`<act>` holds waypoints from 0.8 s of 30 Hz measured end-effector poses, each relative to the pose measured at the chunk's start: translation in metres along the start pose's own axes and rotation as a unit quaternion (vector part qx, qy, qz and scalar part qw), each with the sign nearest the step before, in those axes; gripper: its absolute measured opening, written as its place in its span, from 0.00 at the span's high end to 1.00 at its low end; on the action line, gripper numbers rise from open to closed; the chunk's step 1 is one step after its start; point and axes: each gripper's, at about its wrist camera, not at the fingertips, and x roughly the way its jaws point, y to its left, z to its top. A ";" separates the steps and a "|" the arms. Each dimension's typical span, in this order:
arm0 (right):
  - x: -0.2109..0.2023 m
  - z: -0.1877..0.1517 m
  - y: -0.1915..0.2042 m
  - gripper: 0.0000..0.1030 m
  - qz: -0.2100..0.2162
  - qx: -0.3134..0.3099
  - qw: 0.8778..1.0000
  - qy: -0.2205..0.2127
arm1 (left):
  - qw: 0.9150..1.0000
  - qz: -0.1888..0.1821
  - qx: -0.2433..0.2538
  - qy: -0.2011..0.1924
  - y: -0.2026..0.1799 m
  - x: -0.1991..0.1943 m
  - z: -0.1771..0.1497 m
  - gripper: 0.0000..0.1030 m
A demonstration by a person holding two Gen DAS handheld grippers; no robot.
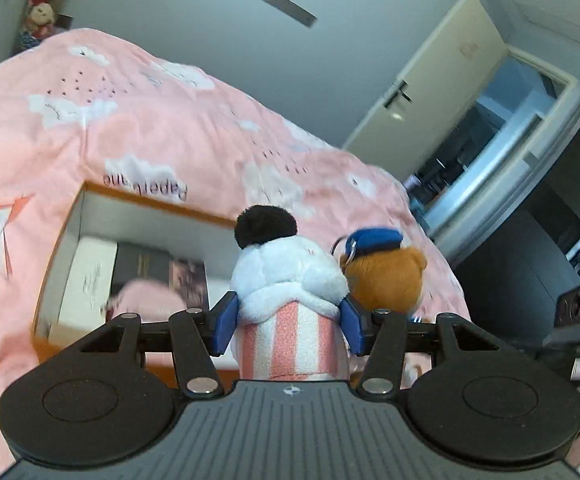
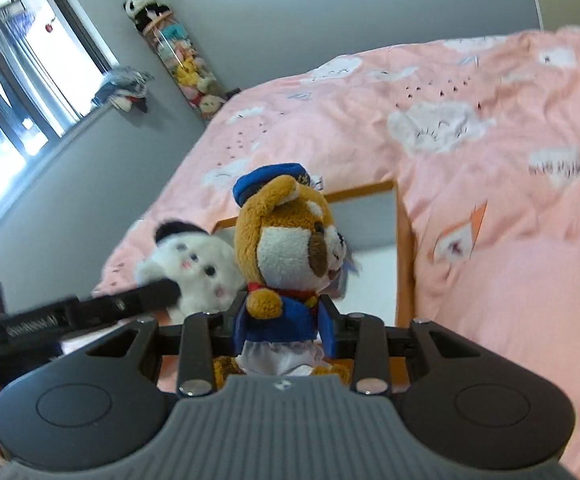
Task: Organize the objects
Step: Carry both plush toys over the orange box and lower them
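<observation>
My left gripper (image 1: 288, 326) is shut on a white plush toy (image 1: 286, 280) with a black ear and a pink-striped body, held above the bed. My right gripper (image 2: 284, 326) is shut on a brown plush dog (image 2: 286, 240) in a blue cap and blue jacket. The two toys are side by side: the dog (image 1: 385, 276) shows to the right in the left wrist view, the white plush (image 2: 198, 268) to the left in the right wrist view. An open orange-edged box (image 1: 90, 216) lies on the bed just beyond both toys; it also shows in the right wrist view (image 2: 403, 248).
The box holds a white case (image 1: 86, 284), a dark booklet (image 1: 142, 268) and something pink (image 1: 146, 300). A pink cloud-print duvet (image 1: 150, 120) covers the bed. A tall clear tube of plush toys (image 2: 188, 68) stands in the corner. A door (image 1: 429, 80) stands open.
</observation>
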 end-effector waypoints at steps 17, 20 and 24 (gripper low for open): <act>0.111 0.028 -0.018 0.63 -0.097 -0.034 0.981 0.167 | 0.993 0.073 -0.050 0.076 0.037 0.101 -0.021 0.41; 0.125 0.031 -0.020 0.63 -0.108 -0.038 0.974 0.195 | 0.991 0.081 -0.057 0.088 0.042 0.109 -0.027 0.41; 0.139 0.031 -0.019 0.63 -0.127 -0.063 0.966 0.218 | 0.989 0.086 -0.062 0.105 0.049 0.119 -0.032 0.41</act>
